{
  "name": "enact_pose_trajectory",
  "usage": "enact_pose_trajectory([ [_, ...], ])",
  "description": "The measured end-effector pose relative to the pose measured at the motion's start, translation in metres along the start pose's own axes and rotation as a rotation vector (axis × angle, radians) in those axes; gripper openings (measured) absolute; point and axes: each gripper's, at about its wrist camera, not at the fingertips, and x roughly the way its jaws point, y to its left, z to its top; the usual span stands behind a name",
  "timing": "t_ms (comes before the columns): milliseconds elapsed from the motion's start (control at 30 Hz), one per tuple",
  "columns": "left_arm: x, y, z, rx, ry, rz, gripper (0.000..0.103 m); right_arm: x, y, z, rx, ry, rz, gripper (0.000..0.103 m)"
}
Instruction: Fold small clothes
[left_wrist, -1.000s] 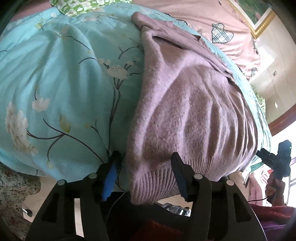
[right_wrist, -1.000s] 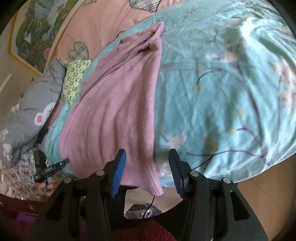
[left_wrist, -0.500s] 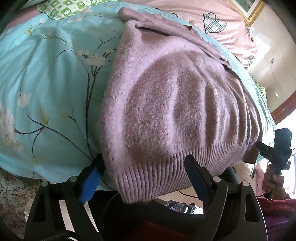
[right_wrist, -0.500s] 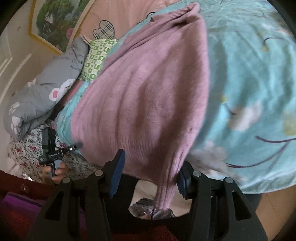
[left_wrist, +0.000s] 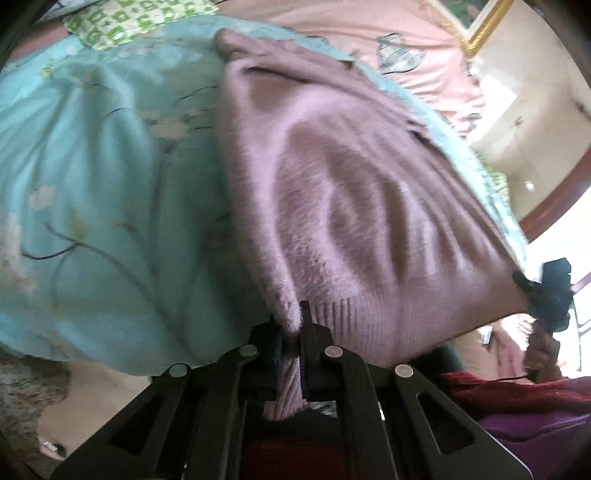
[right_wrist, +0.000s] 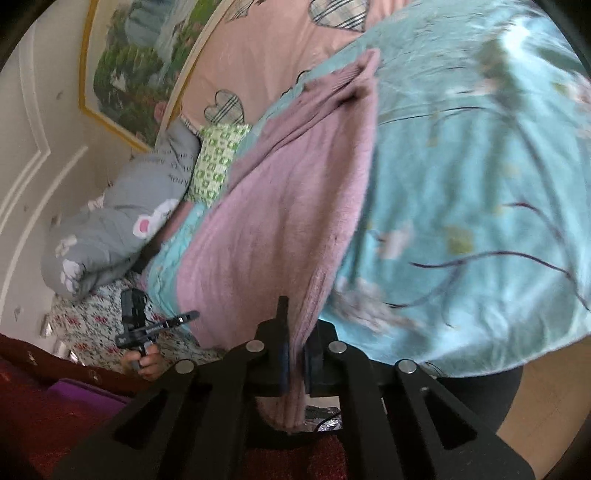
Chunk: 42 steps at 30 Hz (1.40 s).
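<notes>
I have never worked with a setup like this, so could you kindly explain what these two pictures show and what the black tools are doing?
No robot arm is involved: a person holds a black two-finger gripper in each hand, and each gripper carries a wide-angle camera looking along its fingers. One picture is the left gripper's view, the other the right gripper's. Each camera also catches the other gripper off to the side, held in a hand.

A fuzzy mauve knitted sweater lies on a turquoise floral quilt spread over a bed. Both grippers have just closed, each pinching one bottom corner of the sweater's ribbed hem, so the hem is stretched between them. Behind lie a pink blanket with plaid hearts and a rolled grey blanket.
</notes>
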Motion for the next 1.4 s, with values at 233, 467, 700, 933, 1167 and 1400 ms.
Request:
enact_pose_trajectory([
  [233, -0.046, -0.003, 0.015, 0.012, -0.164, -0.197, 0.004, -0.003, 0.015, 0.015, 0.009, -0.044, 0.126, 0.006],
  [467, -0.074, 0.014, 0.037, -0.075, -0.252, -0.252, 0.004, -0.013, 0.017, 0.033, 0.040, -0.108, 0.211, 0.006],
  [700, -0.083, 0.007, 0.116, -0.020, -0.368, -0.259, 0.004, -0.004, 0.044, 0.095, -0.021, -0.207, 0.251, 0.006],
  [933, -0.060, 0.003, 0.216, 0.011, -0.432, -0.208, 0.004, 0.028, 0.046, 0.194, -0.035, -0.324, 0.204, 0.006],
  [1167, 0.016, 0.023, 0.315, -0.035, -0.369, -0.113, 0.004, 0.095, 0.029, 0.283, 0.023, -0.321, 0.024, 0.006],
  [1400, 0.094, 0.055, 0.359, -0.089, -0.270, -0.016, 0.004, 0.162, -0.003, 0.327, 0.061, -0.259, -0.126, 0.006],
])
